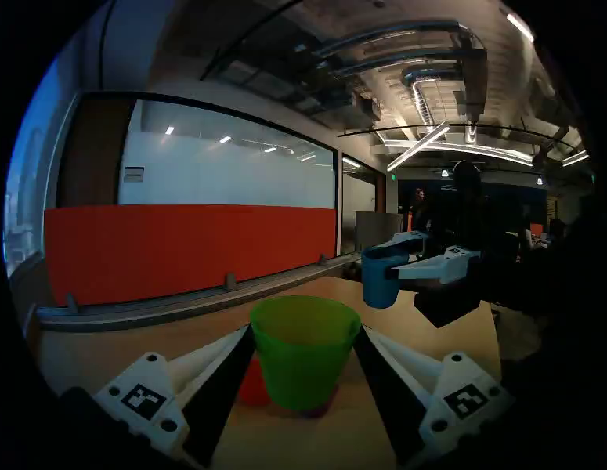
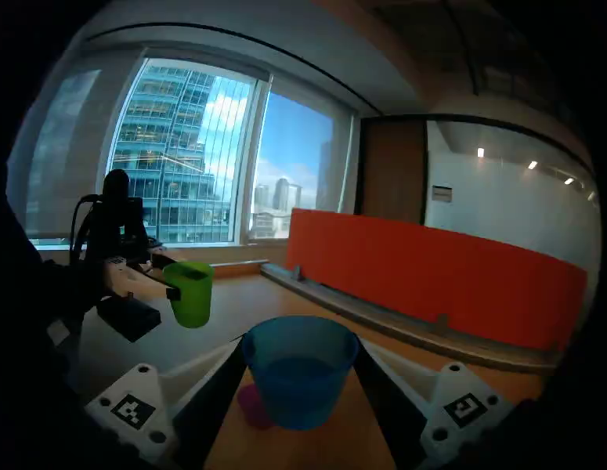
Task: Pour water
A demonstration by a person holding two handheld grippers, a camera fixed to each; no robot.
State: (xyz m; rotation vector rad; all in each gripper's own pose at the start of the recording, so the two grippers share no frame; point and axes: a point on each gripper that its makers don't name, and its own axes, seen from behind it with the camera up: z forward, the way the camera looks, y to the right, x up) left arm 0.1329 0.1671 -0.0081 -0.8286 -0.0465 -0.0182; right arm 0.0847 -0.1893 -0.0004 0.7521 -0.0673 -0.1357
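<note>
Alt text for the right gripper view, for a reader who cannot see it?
The right gripper holds a blue cup upright in its jaws above a wooden table. Farther left, the left gripper holds a green cup, also upright. An orange partition and city windows stand behind.

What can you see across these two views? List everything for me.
green cup: one, green, held above the table in the left gripper.
blue cup: one, blue, held in the right gripper.
red object: one, red, on the table behind the green cup, partly hidden.
magenta object: one, magenta, on the table beside the blue cup, partly hidden.
table: one, light wood.
partition: one, orange-red, along the table's far edge.
window: one, showing towers and sky.
left gripper: one, white fingers.
right gripper: one, white fingers.
</note>
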